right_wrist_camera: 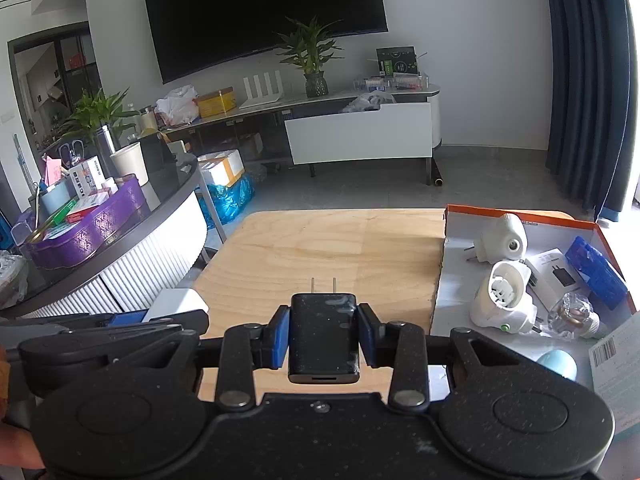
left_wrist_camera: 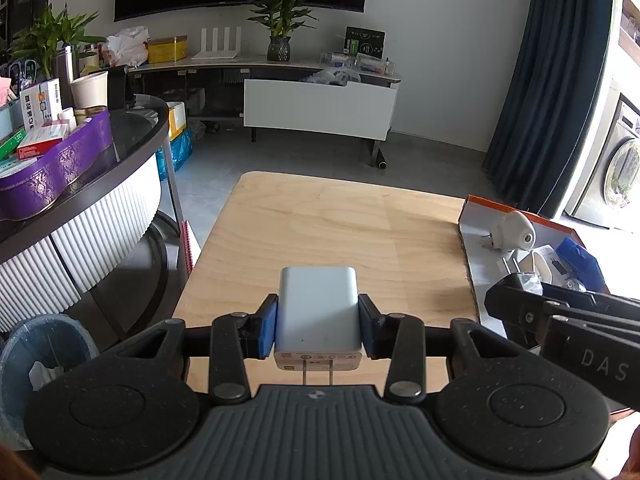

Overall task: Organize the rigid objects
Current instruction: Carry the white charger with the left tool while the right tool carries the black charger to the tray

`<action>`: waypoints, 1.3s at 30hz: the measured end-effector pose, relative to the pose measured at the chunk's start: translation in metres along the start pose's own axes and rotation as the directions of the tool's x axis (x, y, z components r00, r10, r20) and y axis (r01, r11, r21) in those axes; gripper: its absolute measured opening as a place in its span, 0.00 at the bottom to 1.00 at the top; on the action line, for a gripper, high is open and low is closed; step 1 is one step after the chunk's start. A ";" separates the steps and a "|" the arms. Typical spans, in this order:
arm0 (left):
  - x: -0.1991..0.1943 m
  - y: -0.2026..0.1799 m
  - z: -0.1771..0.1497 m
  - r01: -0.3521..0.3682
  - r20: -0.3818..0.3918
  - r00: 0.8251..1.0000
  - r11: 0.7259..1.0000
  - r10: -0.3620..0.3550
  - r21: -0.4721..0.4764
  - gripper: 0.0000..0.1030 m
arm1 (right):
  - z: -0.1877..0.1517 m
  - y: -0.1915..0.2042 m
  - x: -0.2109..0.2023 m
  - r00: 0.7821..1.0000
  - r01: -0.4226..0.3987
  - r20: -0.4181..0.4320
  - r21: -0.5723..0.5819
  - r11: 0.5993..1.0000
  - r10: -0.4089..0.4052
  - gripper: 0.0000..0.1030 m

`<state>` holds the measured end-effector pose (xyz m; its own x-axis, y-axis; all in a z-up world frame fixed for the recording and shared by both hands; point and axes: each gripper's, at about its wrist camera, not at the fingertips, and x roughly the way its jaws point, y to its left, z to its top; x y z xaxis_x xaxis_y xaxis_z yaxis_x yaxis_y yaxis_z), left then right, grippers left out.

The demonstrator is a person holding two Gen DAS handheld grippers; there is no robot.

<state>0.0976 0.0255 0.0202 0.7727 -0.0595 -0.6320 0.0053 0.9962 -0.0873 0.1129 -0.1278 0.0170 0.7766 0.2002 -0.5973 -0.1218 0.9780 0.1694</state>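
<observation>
My left gripper [left_wrist_camera: 318, 326] is shut on a white charger [left_wrist_camera: 318, 312], prongs pointing back toward the camera, held above the wooden table [left_wrist_camera: 340, 224]. My right gripper [right_wrist_camera: 323, 336] is shut on a black charger [right_wrist_camera: 324, 336], prongs pointing forward, above the same table [right_wrist_camera: 320, 248]. An orange-rimmed cardboard box [right_wrist_camera: 446, 280] stands at the table's right. It holds two white plug-in devices [right_wrist_camera: 502, 300], a blue case [right_wrist_camera: 596, 270], a small charger box [right_wrist_camera: 554, 276] and a clear bulb [right_wrist_camera: 570, 314]. The right gripper shows in the left wrist view [left_wrist_camera: 516, 284] over the box. The left gripper shows at the left of the right wrist view [right_wrist_camera: 160, 316].
A curved dark counter [left_wrist_camera: 132, 148] with a purple tray [left_wrist_camera: 60, 164] of boxes stands to the left. A bin [left_wrist_camera: 44, 344] sits on the floor at the lower left. A TV bench [right_wrist_camera: 360, 136] with plants stands by the far wall, and a blue curtain [right_wrist_camera: 580, 80] hangs at the right.
</observation>
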 end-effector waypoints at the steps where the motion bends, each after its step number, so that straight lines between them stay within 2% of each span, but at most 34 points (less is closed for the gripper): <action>1: -0.002 -0.001 -0.001 0.002 0.002 1.000 1.000 -0.002 0.001 0.40 | -0.001 -0.001 -0.002 1.000 -0.001 0.002 0.000 1.000 0.001 0.42; 20: -0.027 -0.014 -0.011 0.021 0.036 0.999 0.999 -0.022 0.026 0.40 | -0.010 -0.007 -0.036 0.999 -0.003 0.052 0.018 1.000 0.002 0.42; 39: -0.032 -0.026 -0.017 0.048 0.044 0.998 0.998 -0.050 0.049 0.40 | -0.017 -0.027 -0.053 0.997 0.010 0.072 0.058 0.998 -0.014 0.42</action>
<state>0.0624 0.0004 0.0297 0.7985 -0.1062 -0.5925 0.0731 0.9941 -0.0796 0.0645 -0.1642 0.0305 0.8205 0.1819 -0.5419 -0.0785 0.9749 0.2084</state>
